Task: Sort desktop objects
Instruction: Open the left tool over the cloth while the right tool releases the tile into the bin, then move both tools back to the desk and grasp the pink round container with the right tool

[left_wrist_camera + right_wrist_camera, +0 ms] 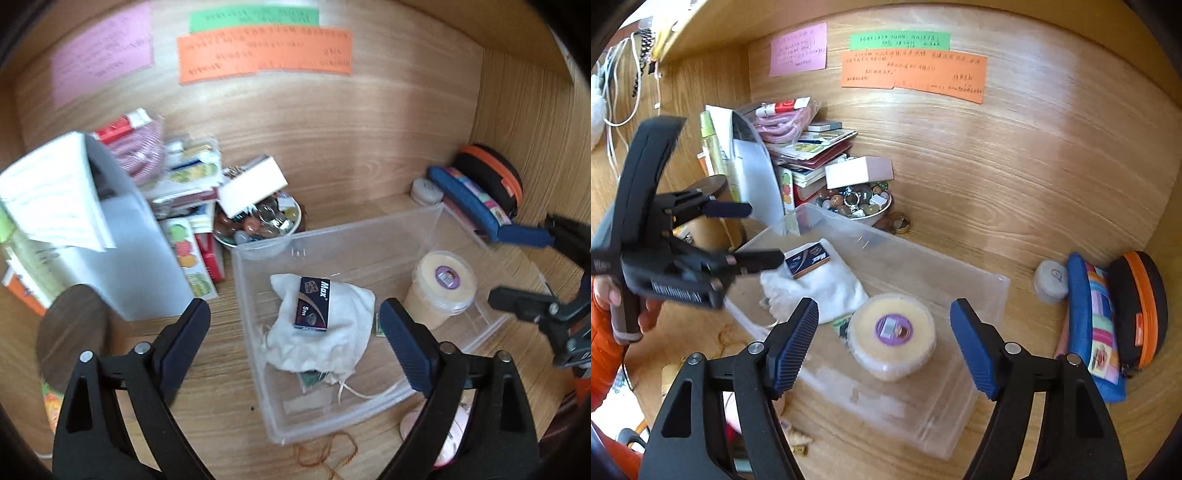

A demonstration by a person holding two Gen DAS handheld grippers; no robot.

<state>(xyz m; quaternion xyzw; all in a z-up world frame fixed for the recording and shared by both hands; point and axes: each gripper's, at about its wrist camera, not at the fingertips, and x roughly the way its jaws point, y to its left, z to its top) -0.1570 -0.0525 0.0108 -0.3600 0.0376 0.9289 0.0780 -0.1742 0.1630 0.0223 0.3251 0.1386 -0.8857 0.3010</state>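
Notes on the back wall carry handwriting too small or blurred to read, and the heap of packets and booklets (809, 155) off to my left is a jumble I can't sort out by eye. Under the white pouch (325, 332) something green and a cord poke out, mostly covered. My left hand (613, 295) shows only as fingers and an orange sleeve behind its handle. The clear bin (369, 236) sits straight ahead of both tongs on the wooden desk. In it, the dark staple box (313, 304) lies on top of the pouch, ahead of and between the fingers of my left tongs (295, 328), touching neither. The round yellow tub (892, 334) stands at the bin's other end, just ahead of my right tongs (884, 345) and between its blue pads, apart from both. Both tongs are released and gaping wide, nothing in either. A bowl of stones and trinkets (860, 206) sits beyond the bin's far wall. Well to the right of my right tongs a blue pencil case (1093, 325) leans against a black-and-orange pouch (1141, 306), with a small grey disc (1051, 280) beside them.
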